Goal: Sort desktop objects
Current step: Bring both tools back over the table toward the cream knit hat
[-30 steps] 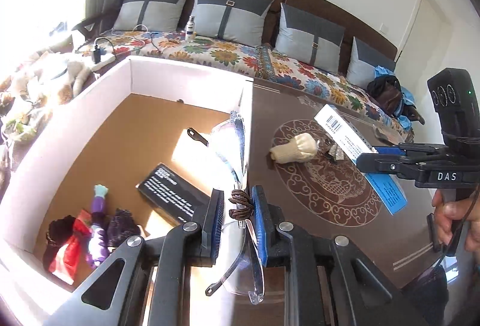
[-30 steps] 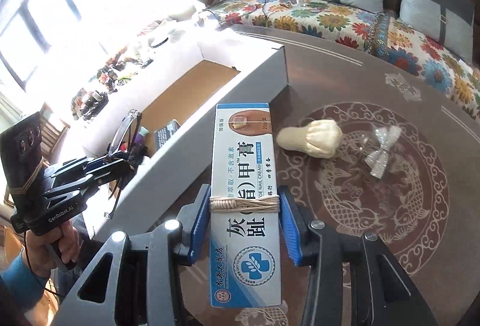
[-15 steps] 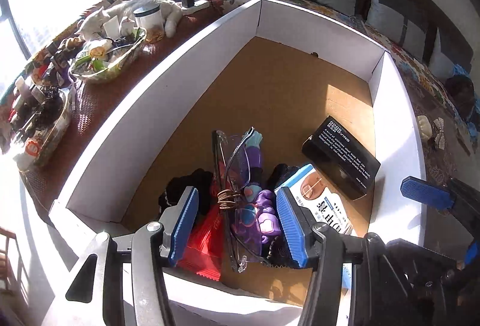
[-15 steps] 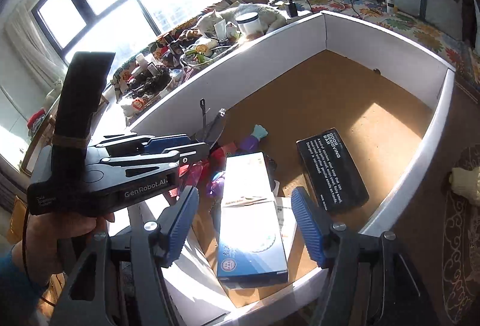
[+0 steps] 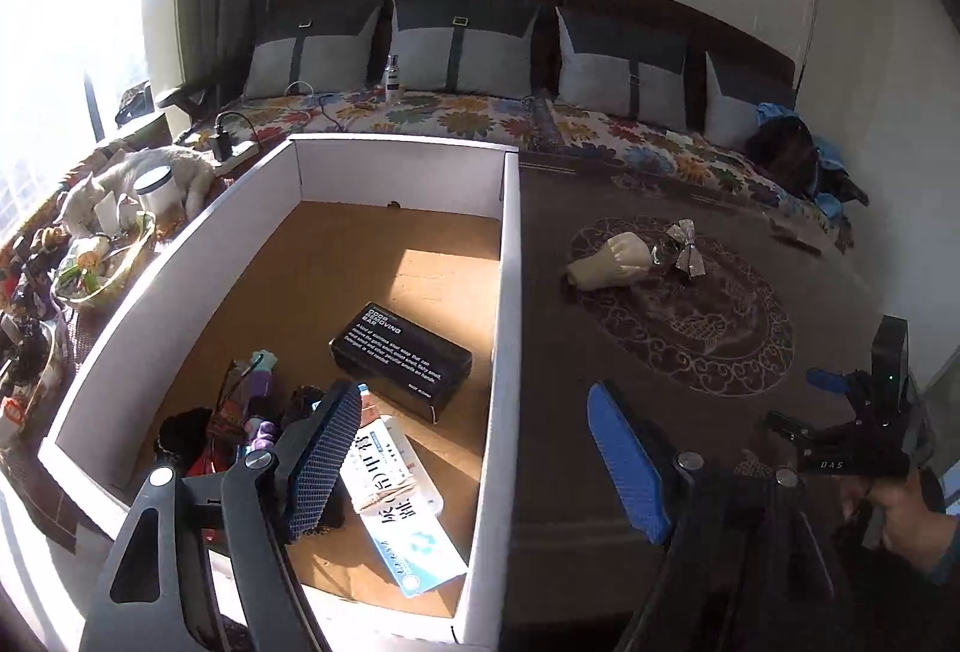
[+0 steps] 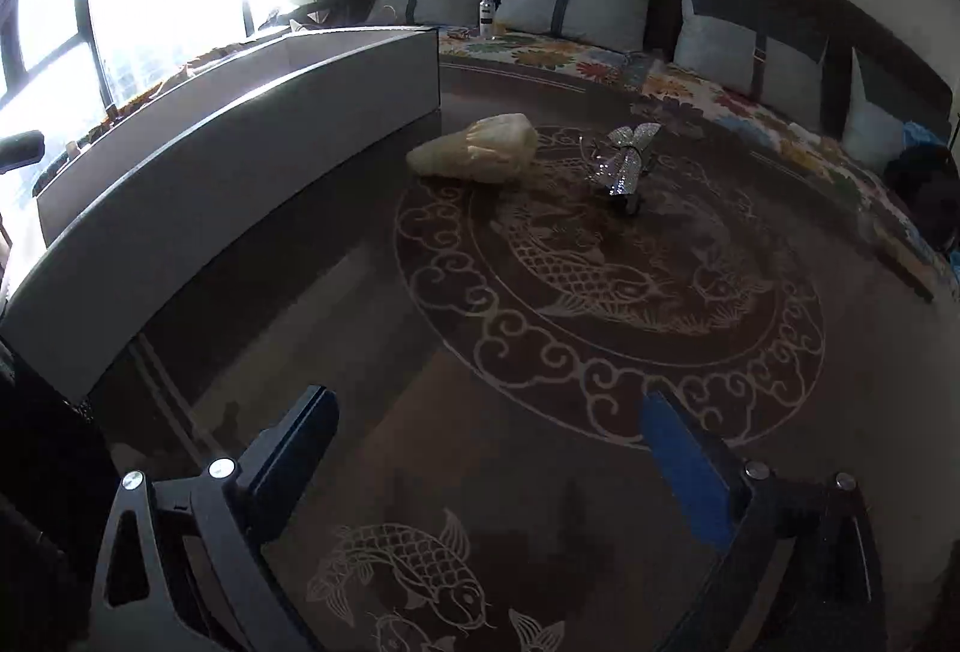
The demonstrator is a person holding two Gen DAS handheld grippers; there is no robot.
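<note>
Left hand-held gripper (image 5: 474,463) straddling right wall of white cardboard box (image 5: 504,292), jaws just opened wide, nothing between. Right hand-held gripper (image 6: 510,448) over bare desk (image 6: 540,502) right of box, jaws just opened wide, empty. Inside box near front: blue-white nail cream carton (image 5: 399,508), black bar box (image 5: 401,359), glasses (image 5: 231,391). Right of box on desk: cream gourd-shaped toy (image 6: 477,149), silver glitter bow (image 6: 627,160) just beside it. Open room around both.
</note>
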